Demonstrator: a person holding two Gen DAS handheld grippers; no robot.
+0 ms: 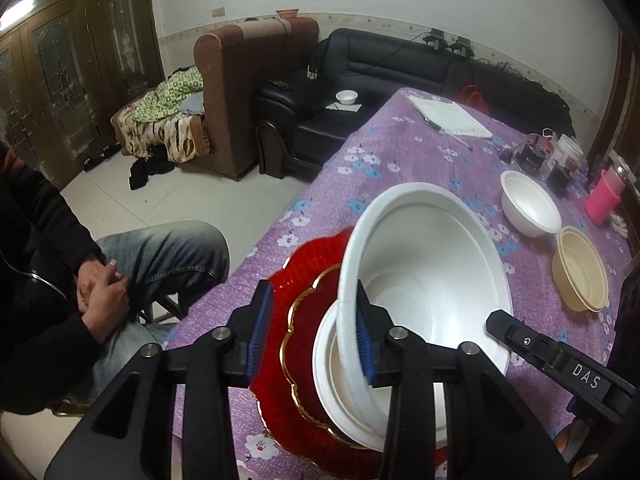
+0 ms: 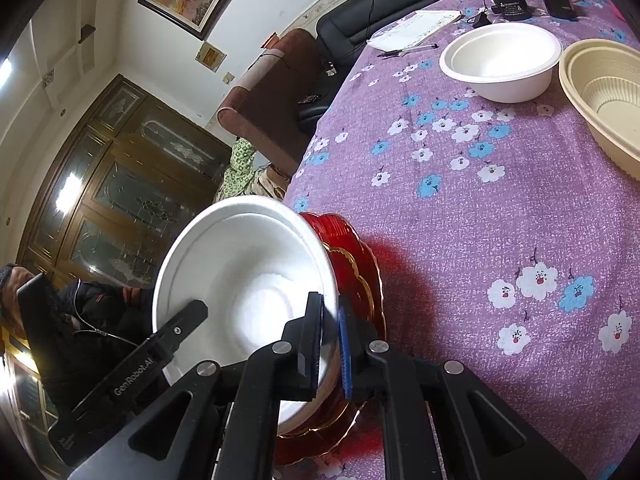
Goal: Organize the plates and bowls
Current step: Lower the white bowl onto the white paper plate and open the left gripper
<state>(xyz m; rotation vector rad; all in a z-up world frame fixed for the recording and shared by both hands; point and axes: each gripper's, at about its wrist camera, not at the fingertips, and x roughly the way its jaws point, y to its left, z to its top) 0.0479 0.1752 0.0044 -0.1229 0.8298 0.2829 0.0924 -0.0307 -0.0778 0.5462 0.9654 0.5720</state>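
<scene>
A large white bowl (image 1: pixel 432 264) is tilted up over a second white bowl (image 1: pixel 326 364), which sits on a red plate with a gold rim (image 1: pixel 304 264). My left gripper (image 1: pixel 312 292) is open. The tilted bowl's rim lies against its right pad, and its left pad stands clear of the rim. In the right wrist view my right gripper (image 2: pixel 329 312) is shut on the opposite rim of the same bowl (image 2: pixel 248 264), above the red plate (image 2: pixel 360 264). Further back, another white bowl (image 2: pixel 500 60) and a beige bowl (image 2: pixel 608 96) stand upright on the purple flowered tablecloth (image 2: pixel 480 208).
A person sits at the table's left edge, hands (image 1: pixel 100 292) folded on the lap. At the far end lie a notebook (image 1: pixel 448 114), chargers and jars (image 1: pixel 560 156), and a pink cup (image 1: pixel 602 196). Sofas stand beyond the table.
</scene>
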